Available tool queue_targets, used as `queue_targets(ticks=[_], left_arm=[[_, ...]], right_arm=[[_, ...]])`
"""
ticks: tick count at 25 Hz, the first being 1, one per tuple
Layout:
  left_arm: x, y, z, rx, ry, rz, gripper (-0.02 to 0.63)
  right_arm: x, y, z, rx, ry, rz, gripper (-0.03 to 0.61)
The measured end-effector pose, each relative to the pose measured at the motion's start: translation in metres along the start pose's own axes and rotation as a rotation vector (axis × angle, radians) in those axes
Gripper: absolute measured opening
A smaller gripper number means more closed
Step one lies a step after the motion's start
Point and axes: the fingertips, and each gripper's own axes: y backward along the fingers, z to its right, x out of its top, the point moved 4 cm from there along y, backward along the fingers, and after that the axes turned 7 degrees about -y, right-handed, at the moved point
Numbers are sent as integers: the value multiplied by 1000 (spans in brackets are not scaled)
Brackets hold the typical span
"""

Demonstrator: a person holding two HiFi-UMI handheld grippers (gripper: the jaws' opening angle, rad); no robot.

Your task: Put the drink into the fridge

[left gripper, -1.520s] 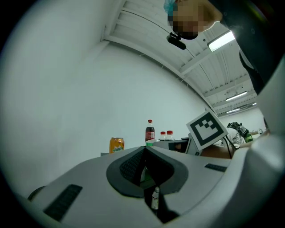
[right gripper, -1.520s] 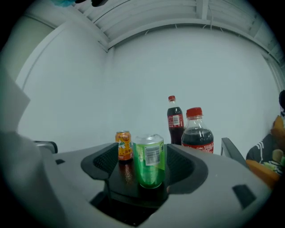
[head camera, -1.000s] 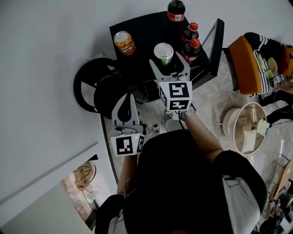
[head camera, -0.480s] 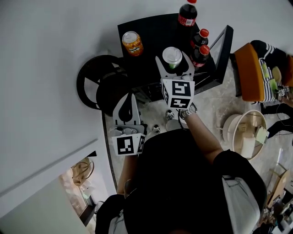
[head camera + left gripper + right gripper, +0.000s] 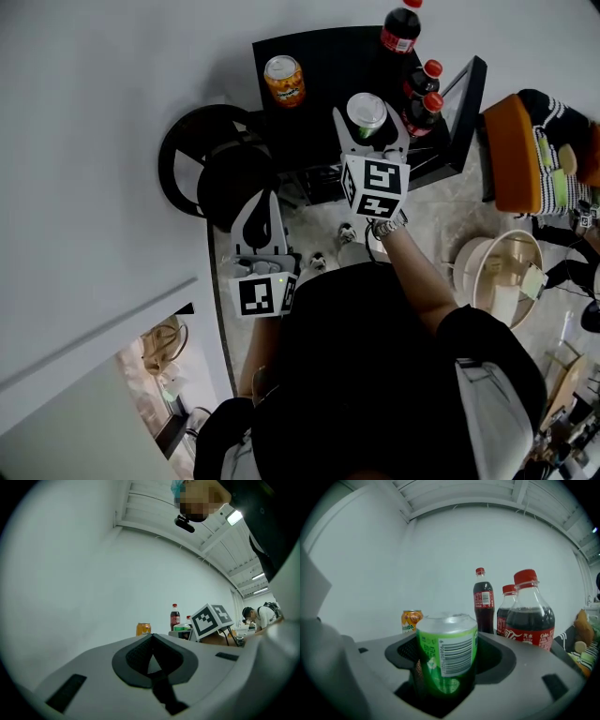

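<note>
I log one green can (image 5: 366, 110) upright, long axis vertical, on the black table (image 5: 323, 56), my right tongs (image 5: 367, 118) clamped round it. Nearby: orange can (image 5: 284, 80) apart, cola bottles (image 5: 419, 94) just beside. My left tongs (image 5: 262, 202) are pressed together, empty.

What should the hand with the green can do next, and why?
Probably lift it straight up. The right gripper's jaws hug both sides of the green can, which seems to stand on the black table, with cola bottles close beside it. A straight lift should clear them before any carrying off. The left gripper is shut and empty.
</note>
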Motion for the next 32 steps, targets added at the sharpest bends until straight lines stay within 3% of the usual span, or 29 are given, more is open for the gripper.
queue_targets(ticks=[13, 32], left_arm=[[-2, 25, -6, -50, 20, 14, 9], [-20, 83, 7, -236, 80, 31, 9]], right_arm=[[0, 37, -23, 20, 5, 20, 331], [-36, 151, -43, -61, 31, -16, 331]])
